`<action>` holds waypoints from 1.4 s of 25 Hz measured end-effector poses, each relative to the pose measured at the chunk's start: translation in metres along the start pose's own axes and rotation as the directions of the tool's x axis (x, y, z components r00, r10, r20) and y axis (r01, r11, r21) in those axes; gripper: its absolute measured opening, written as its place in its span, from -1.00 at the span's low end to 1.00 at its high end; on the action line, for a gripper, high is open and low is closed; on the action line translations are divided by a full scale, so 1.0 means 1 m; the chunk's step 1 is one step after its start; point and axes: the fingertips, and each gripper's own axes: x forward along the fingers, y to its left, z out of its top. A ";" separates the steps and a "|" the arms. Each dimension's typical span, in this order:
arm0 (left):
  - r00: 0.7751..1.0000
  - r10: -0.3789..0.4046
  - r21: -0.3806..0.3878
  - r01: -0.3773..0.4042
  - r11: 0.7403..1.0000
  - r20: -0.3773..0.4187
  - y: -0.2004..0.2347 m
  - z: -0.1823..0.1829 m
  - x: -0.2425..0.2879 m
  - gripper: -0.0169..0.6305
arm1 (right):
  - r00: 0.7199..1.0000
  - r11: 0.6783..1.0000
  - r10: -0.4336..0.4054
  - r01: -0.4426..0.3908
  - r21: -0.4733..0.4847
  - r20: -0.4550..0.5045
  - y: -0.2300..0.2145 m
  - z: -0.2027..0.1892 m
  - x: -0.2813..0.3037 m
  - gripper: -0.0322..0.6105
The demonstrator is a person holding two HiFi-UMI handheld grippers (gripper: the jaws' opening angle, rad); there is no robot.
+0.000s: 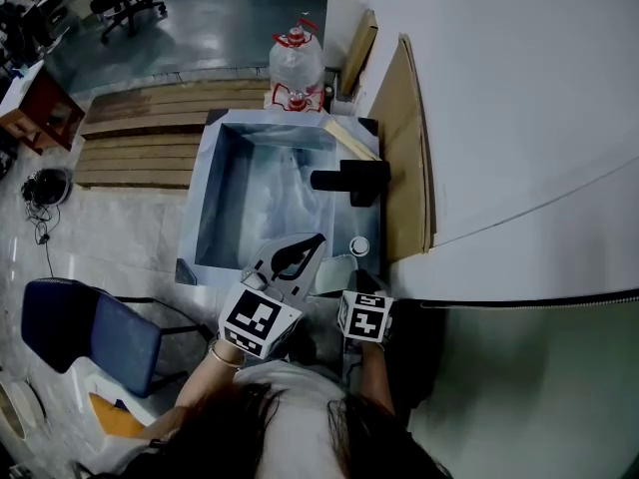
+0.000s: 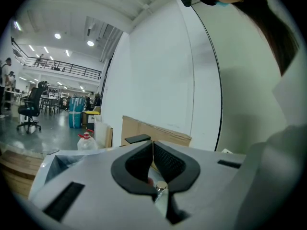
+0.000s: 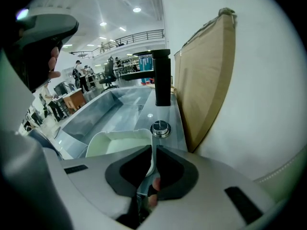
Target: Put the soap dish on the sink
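The soap dish (image 3: 117,143) is a pale, shallow tray. It sits low over the steel sink's near right rim (image 3: 175,121), and whether it rests on the rim I cannot tell. My right gripper (image 3: 152,153) is shut on its near edge. In the head view the soap dish (image 1: 332,273) shows just ahead of the right gripper (image 1: 351,285). My left gripper (image 1: 316,239) hangs over the sink's near edge beside the dish, its jaws pressed together with nothing between them. From the left gripper view, the left gripper (image 2: 152,143) points up at the wall.
A black faucet (image 1: 351,180) and a round chrome button (image 1: 359,246) stand on the sink's right rim. Cardboard sheets (image 1: 407,148) lean on the white wall. A water bottle (image 1: 297,63) stands past the sink's far end. A blue chair (image 1: 88,329) is at my left.
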 end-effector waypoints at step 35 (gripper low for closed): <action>0.982 0.161 0.021 -0.164 0.986 0.097 -0.041 0.020 -0.105 -0.92 | 0.947 0.995 0.041 -0.009 -0.102 0.318 0.026 0.032 -0.131 -0.80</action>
